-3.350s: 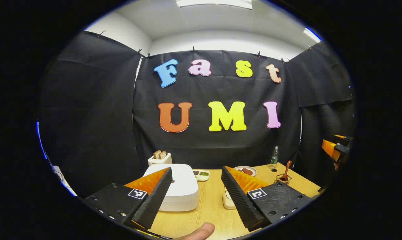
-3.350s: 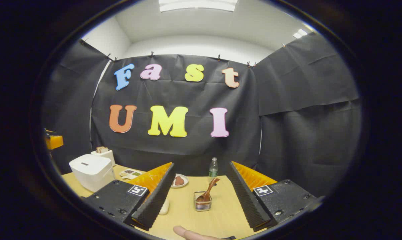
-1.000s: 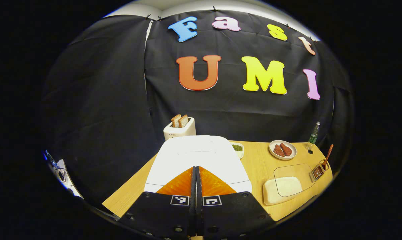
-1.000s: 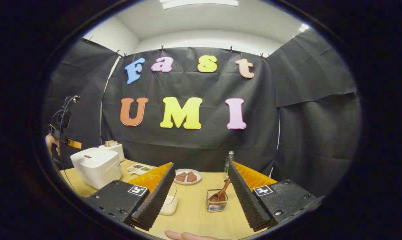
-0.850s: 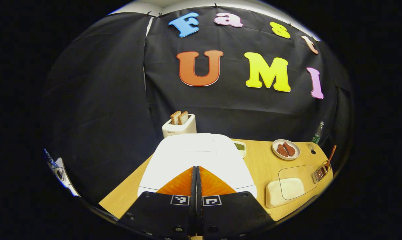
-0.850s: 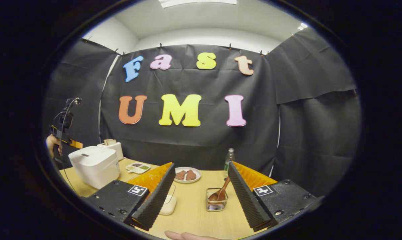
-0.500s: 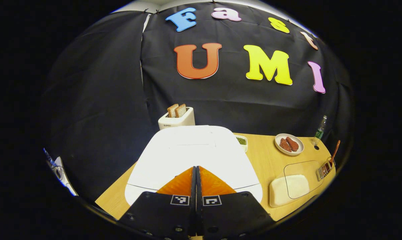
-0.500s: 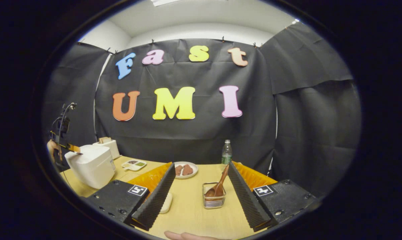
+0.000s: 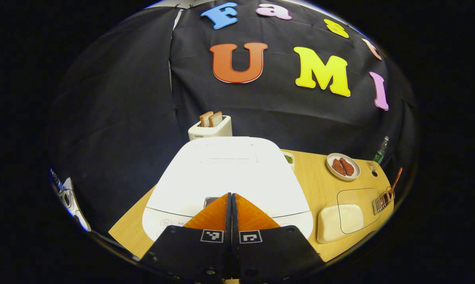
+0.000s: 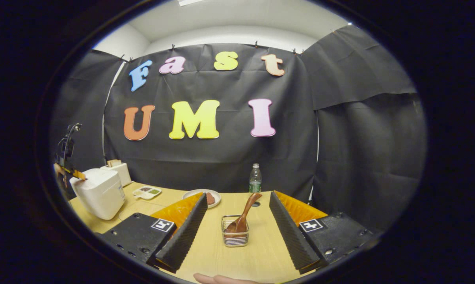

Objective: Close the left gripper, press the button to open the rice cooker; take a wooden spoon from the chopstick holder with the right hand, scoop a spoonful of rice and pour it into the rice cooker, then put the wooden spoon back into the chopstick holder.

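Observation:
The white rice cooker stands with its lid down. My left gripper is shut with nothing in it, its tips over the lid's front edge, right beside a small dark button. In the right gripper view, my right gripper is open and hangs above the table. Just ahead of it, between the jaws, stands the wire chopstick holder with the wooden spoon leaning in it. The cooker sits far left there, with the left gripper at its top. A rice box with a clear lid lies right of the cooker.
Behind the cooker is a toaster with bread. A plate of sausages, a water bottle and a sectioned dish stand toward the back of the wooden table. A fingertip shows at the bottom edge.
The left gripper went from open to shut and came down onto the cooker's front, where the button now shows. The right gripper moved toward the holder, which now sits between its fingers.

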